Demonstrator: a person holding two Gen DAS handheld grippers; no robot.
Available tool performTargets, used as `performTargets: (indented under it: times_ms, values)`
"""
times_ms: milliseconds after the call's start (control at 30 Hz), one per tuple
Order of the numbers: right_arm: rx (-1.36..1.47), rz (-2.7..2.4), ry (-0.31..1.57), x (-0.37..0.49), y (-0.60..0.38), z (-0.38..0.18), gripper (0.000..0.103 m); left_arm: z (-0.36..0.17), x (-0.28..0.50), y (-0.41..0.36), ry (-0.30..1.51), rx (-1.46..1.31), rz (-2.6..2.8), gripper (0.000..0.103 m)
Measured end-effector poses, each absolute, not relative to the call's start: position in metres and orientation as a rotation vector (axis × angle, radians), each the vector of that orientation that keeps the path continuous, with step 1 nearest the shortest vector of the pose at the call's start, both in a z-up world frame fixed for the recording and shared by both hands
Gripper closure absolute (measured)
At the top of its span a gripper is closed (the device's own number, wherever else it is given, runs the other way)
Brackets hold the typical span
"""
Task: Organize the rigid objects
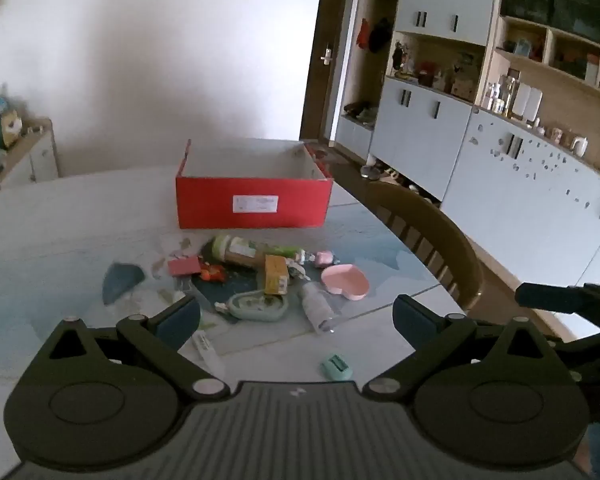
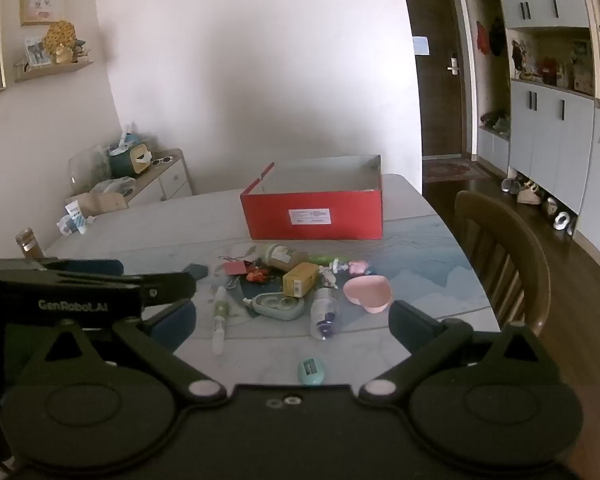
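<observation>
A red open box (image 1: 254, 200) (image 2: 316, 210) stands at the far middle of the table. In front of it lies a heap of small things: a brown bottle with green label (image 1: 236, 252) (image 2: 282, 258), a yellow carton (image 1: 277, 275) (image 2: 300, 279), a pink heart-shaped dish (image 1: 345, 281) (image 2: 368, 293), a green heart-shaped case (image 1: 258, 306) (image 2: 278, 305), a small clear bottle (image 1: 316, 306) (image 2: 324, 312), a white tube (image 2: 219, 320) and a teal sharpener (image 1: 336, 367) (image 2: 311, 371). My left gripper (image 1: 296, 322) hangs open above the near table, nothing between its fingers. My right gripper (image 2: 292, 322) is open and empty too.
A wooden chair (image 1: 428, 236) (image 2: 504, 248) stands at the table's right edge. Grey cabinets and shelves (image 1: 500, 160) line the right wall. A low sideboard with clutter (image 2: 140, 176) sits at the back left. A jar (image 2: 28, 244) is at the table's left edge.
</observation>
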State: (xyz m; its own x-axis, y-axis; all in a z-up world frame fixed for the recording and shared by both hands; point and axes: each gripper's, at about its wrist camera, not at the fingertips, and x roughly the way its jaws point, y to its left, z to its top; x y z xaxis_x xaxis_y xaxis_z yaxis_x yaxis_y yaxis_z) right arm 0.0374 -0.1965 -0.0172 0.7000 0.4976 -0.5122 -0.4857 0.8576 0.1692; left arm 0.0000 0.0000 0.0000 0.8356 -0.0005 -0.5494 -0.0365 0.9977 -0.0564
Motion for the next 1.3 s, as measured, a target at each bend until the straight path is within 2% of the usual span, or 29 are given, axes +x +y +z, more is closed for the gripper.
performTargets:
  times_ms: [400,1300]
  values:
    - [0.034,0.557,0.57,0.035,-0.198,-0.013,0.0,-0.007,0.004,0.015,0.619,-0.194,0.014,0.0]
    - [0.03,0.568,0.559,0.032,-0.2,-0.014,0.0,0.002,-0.005,0.008,0.589,-0.157,0.012,0.0]
